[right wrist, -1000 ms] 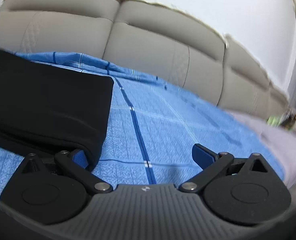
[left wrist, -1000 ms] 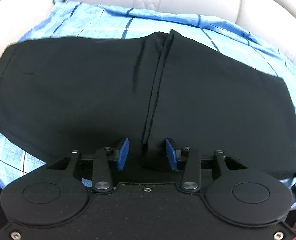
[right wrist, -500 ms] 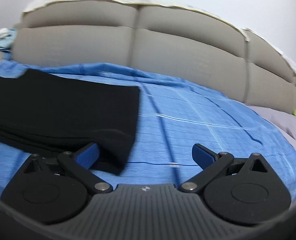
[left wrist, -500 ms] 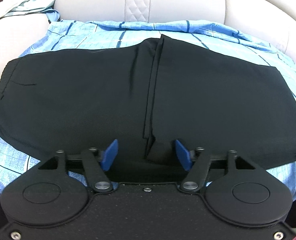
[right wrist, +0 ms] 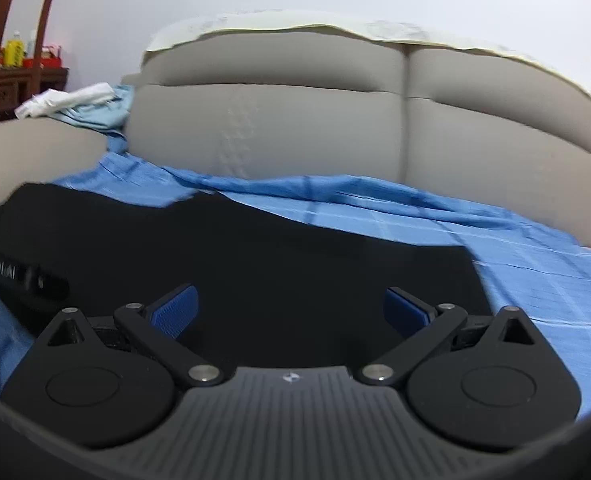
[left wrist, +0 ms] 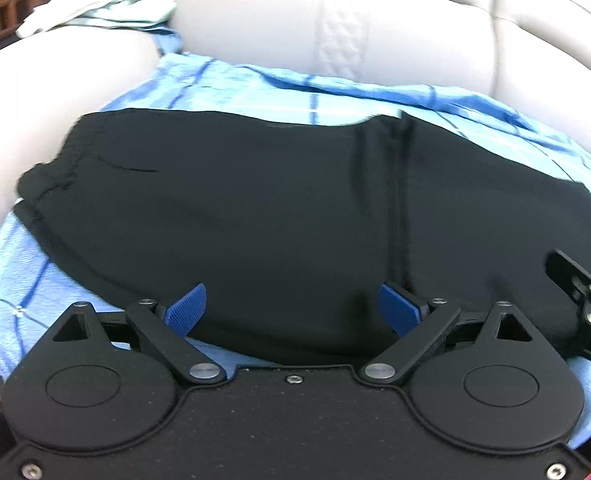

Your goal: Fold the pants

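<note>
Left wrist view: the black pants (left wrist: 255, 220) are seen spread flat on the blue checked sheet (left wrist: 231, 92) of a sofa, against the beige backrest (left wrist: 335, 32). One fold appears to have been made already, since a layered edge (left wrist: 403, 208) runs across the cloth from far side to near side, with the waistband (left wrist: 43, 188) bunched at the left end. The left hand-held gripper (left wrist: 291, 310) is seen with its jaws opening; the near hem lies between the blue pads (left wrist: 185, 308) but is not pressed by them, so nothing is held. Part of the right tool is seen at the right edge of this view. In the right wrist view the right hand-held gripper (right wrist: 291, 310) is shown with jaws spread wide above the right end of the pants (right wrist: 255, 264), and no cloth is pinched there either. A pile of pale laundry (right wrist: 75, 104) is left on the armrest. The task is judged partly done: a lengthwise fold seems complete, while at least one further fold, bringing one end over the other, seems to remain, and a fresh grasp on the cloth would be needed first.
</note>
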